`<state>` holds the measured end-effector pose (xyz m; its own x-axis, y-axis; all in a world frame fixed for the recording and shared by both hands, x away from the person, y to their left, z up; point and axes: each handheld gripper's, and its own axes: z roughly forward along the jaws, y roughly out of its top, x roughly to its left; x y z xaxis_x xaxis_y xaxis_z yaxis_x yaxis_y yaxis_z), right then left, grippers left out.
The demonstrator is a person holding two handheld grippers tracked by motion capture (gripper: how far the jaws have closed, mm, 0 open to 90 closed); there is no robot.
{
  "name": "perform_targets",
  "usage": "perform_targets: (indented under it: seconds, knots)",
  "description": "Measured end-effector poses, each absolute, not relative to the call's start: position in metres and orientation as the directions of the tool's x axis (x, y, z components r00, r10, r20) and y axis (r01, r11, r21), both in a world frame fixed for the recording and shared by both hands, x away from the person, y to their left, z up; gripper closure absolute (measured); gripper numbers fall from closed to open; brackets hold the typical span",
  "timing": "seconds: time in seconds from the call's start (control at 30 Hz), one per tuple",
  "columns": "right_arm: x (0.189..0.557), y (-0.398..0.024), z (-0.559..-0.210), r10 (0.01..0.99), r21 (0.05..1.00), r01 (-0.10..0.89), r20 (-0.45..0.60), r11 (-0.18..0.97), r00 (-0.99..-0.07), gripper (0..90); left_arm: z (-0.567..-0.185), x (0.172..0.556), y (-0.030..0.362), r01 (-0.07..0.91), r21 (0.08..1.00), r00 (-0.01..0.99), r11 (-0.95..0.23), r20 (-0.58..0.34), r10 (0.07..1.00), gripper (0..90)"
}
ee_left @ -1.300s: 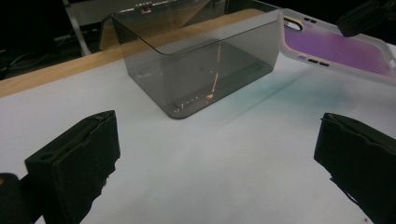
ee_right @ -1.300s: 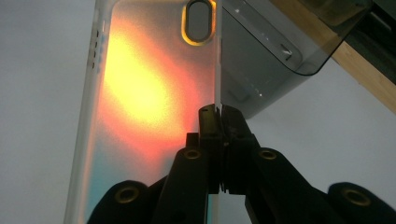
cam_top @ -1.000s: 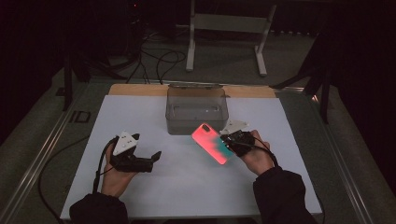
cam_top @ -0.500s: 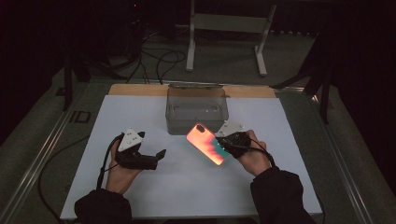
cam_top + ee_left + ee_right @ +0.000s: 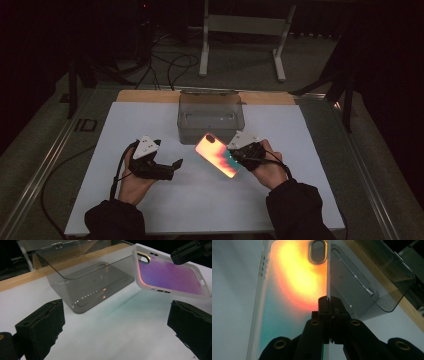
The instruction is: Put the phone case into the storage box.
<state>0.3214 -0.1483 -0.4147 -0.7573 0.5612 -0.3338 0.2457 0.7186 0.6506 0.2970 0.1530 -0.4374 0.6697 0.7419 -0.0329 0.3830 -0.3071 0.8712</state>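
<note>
The right tongs are clamped on one long edge of the phone case, holding it tilted above the tabletop at centre frame. Since a second ago the case has travelled up and left, so its top corner now sits just beside the front wall of the clear box. That suggests the case is headed into the box. The left tongs rest open and empty at lower left.
</note>
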Motion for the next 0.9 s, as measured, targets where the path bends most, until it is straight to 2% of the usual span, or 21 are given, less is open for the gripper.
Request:
perform_targets:
  seconds: [0.4, 0.9]
  knots:
    - [0.318, -0.144, -0.412, 0.540, 0.659, 0.209, -0.349, 0.722, -0.766, 88.6, -0.435, 0.303, 0.143, 0.389, 0.870, 0.690, -0.302, -0.058, 0.721, 3.8]
    - [0.313, -0.138, -0.411, 0.511, 0.665, 0.167, -0.364, 0.728, -0.778, 88.6, -0.437, 0.310, 0.129, 0.440, 0.849, 0.710, -0.293, -0.130, 0.693, 16.5]
